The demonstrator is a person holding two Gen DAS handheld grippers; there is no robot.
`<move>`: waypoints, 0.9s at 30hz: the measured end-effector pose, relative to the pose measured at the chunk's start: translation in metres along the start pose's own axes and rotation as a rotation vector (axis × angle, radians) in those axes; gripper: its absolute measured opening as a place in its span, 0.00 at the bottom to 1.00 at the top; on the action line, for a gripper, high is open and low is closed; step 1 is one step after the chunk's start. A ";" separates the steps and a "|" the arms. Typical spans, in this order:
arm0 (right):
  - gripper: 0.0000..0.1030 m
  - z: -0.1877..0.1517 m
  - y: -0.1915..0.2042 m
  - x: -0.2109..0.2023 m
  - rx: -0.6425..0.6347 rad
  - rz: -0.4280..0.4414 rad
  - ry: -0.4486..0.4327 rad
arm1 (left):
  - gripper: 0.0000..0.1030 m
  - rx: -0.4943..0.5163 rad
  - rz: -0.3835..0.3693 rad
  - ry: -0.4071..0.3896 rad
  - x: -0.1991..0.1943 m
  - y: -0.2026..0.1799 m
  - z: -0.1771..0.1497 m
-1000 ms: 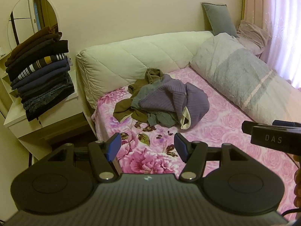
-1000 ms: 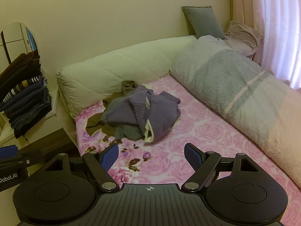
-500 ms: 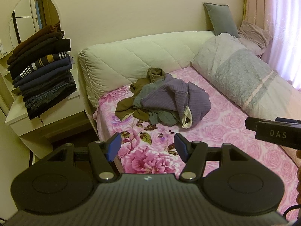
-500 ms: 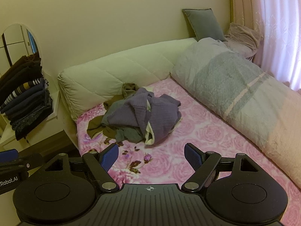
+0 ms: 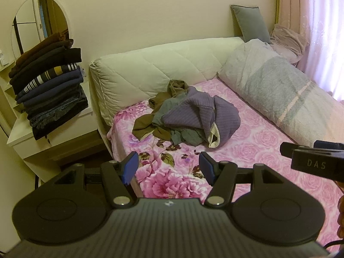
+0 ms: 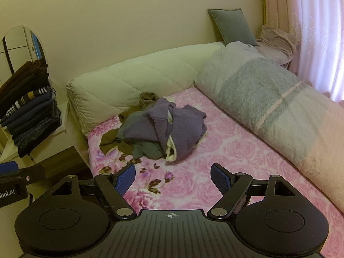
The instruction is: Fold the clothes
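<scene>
— Left wrist view: left gripper (image 5: 168,165) spread wide, holding nothing, above the pink floral bedspread (image 5: 253,142).
— Right gripper (image 6: 173,176) likewise wide and bare. Crumpled clothes pile (image 6: 157,130) sits ahead near the quilted headboard (image 6: 133,79), untouched.

A heap of clothes (image 5: 185,116) lies on the bed (image 5: 247,142), toward its far left, just before the headboard cushion (image 5: 154,64). A rolled duvet (image 5: 279,94) runs along the bed's right side, a pillow (image 5: 250,23) behind its far end. Left of the bed, a stack of folded clothes (image 5: 47,86) sits on the counter (image 5: 71,122), a mirror (image 5: 38,21) behind it.
</scene>
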State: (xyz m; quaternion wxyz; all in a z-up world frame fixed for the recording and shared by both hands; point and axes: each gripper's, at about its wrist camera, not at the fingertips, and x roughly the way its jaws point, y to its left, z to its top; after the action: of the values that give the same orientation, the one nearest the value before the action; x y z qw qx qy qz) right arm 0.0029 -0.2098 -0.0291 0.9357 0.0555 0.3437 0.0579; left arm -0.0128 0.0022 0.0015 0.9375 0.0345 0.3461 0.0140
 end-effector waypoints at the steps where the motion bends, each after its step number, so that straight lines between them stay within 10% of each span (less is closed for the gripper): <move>1: 0.78 -0.001 0.000 0.000 0.000 -0.001 0.000 | 0.57 0.002 -0.002 0.001 0.001 0.000 0.001; 27: 0.78 0.011 0.012 0.019 0.016 -0.059 0.004 | 0.57 0.047 -0.082 0.016 0.038 0.008 0.025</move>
State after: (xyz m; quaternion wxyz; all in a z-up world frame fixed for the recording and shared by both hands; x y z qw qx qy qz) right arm 0.0233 -0.1959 -0.0312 0.9359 0.0526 0.3473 0.0278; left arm 0.0326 0.0110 -0.0037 0.9335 0.0423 0.3547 -0.0326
